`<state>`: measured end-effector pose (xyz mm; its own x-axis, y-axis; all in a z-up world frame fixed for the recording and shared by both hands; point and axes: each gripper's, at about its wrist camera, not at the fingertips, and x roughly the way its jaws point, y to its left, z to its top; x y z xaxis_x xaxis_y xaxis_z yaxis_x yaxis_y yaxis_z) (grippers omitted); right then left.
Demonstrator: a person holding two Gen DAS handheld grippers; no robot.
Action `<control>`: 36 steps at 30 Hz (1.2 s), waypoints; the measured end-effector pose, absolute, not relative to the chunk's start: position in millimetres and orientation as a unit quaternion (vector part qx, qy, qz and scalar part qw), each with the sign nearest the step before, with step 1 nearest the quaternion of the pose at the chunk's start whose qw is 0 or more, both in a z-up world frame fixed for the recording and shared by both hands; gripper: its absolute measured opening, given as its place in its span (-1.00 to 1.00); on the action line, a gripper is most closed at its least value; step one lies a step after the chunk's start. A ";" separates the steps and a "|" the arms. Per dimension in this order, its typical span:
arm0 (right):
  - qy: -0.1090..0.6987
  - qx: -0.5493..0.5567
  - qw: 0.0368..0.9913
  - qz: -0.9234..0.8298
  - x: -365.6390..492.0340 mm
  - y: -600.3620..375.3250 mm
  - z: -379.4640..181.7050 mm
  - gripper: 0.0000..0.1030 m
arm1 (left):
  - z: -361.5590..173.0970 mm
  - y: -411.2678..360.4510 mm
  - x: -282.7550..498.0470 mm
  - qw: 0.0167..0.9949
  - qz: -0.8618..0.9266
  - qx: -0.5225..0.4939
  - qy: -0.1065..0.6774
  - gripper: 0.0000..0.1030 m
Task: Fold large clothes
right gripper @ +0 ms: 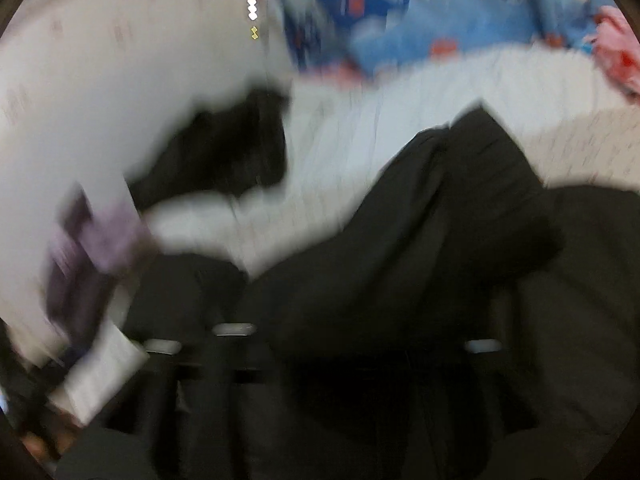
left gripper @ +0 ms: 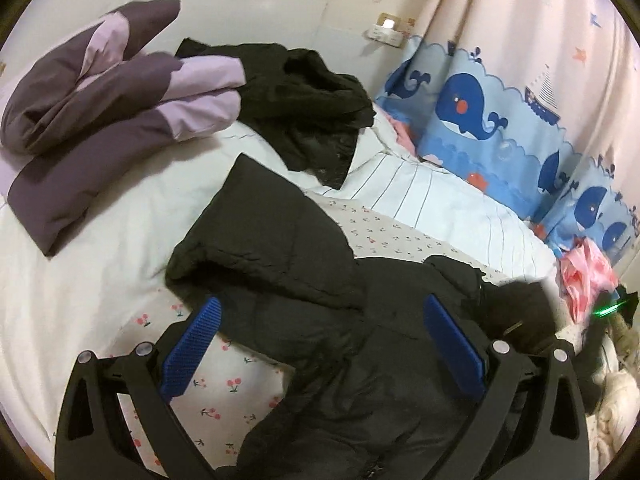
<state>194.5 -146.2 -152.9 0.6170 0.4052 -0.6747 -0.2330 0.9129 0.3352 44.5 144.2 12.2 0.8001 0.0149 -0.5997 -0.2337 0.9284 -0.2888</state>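
Across the white bed [left gripper: 100,248] by a whale curtain [left gripper: 472,120], left tongs [left gripper: 320,320] gape over a black jacket [left gripper: 280,248]; right tongs seemingly apart, blurred

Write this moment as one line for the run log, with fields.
scene: black jacket unfolded on bed | left gripper: open above jacket, holding nothing | right gripper: view blurred, state unclear | folded: purple quilt

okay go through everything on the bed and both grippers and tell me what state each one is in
Black puffer jacket: unfolded, crumpled on the bed.
Purple quilt: folded, lying near the wall.
Black knit garment: bunched, unfolded.
Whale curtain: hanging beside the bed.
Left gripper: open, over the jacket, holding nothing.
Right gripper: too blurred to tell.
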 end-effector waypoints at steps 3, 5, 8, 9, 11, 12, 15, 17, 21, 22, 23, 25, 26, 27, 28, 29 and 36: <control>0.453 0.048 0.872 0.182 198.3 -115.6 -180.4 0.61 | 13.2 150.9 44.4 0.931 0.069 -0.180 0.311 0.89; 0.457 0.031 0.867 0.196 192.9 -104.0 -178.2 0.71 | 14.2 155.4 44.5 0.930 0.070 -0.185 0.310 0.89; 0.455 0.049 0.863 0.213 184.6 -106.8 -169.6 0.79 | 14.8 163.4 43.1 0.928 0.074 -0.191 0.311 0.89; 0.455 0.058 0.862 0.216 183.9 -111.6 -164.8 0.81 | 14.6 165.5 43.6 0.927 0.076 -0.194 0.312 0.89; 0.450 0.079 0.860 0.229 178.5 -120.8 -153.0 0.82 | 13.6 173.4 43.4 0.924 0.079 -0.204 0.315 0.89; 0.438 0.082 0.868 0.219 174.5 -126.4 -147.4 0.83 | 13.0 176.5 43.0 0.922 0.082 -0.207 0.315 0.89; 0.429 -0.010 0.886 0.173 167.0 -119.0 -137.6 0.86 | 13.2 186.8 40.2 0.920 0.087 -0.218 0.314 0.89; 0.429 -0.126 0.879 0.163 159.8 -89.8 -143.3 0.86 | 14.7 192.0 38.5 0.921 0.090 -0.217 0.310 0.89; 0.397 -0.213 0.866 0.216 144.4 -40.5 -140.0 0.86 | 14.9 198.8 39.3 0.920 0.096 -0.222 0.310 0.89; 0.387 -0.206 0.870 0.227 140.4 -37.7 -135.5 0.86 | 14.8 201.2 39.3 0.919 0.096 -0.224 0.310 0.89; 0.367 -0.184 0.880 0.238 136.9 -37.8 -126.0 0.86 | 15.0 203.4 39.0 0.918 0.098 -0.225 0.310 0.89; 0.320 -0.116 0.907 0.248 130.6 -53.9 -105.2 0.86 | 15.6 207.5 37.3 0.919 0.103 -0.224 0.307 0.89; 0.293 -0.067 0.924 0.236 128.9 -72.9 -93.3 0.86 | 15.8 210.3 36.1 0.919 0.104 -0.224 0.306 0.89; 0.269 -0.012 0.939 0.213 129.9 -97.4 -84.4 0.86 | 15.9 212.5 35.3 0.919 0.104 -0.224 0.306 0.89; 0.257 0.026 0.948 0.187 131.4 -116.3 -80.2 0.86 | 16.0 214.9 34.6 0.919 0.107 -0.224 0.306 0.89; 0.253 0.085 0.953 0.143 137.5 -145.2 -79.5 0.86 | 16.3 217.1 34.1 0.919 0.107 -0.225 0.306 0.89; 0.443 0.086 0.890 0.070 205.4 -155.6 -154.6 0.86 | 18.4 230.8 35.5 0.921 0.118 -0.213 0.304 0.89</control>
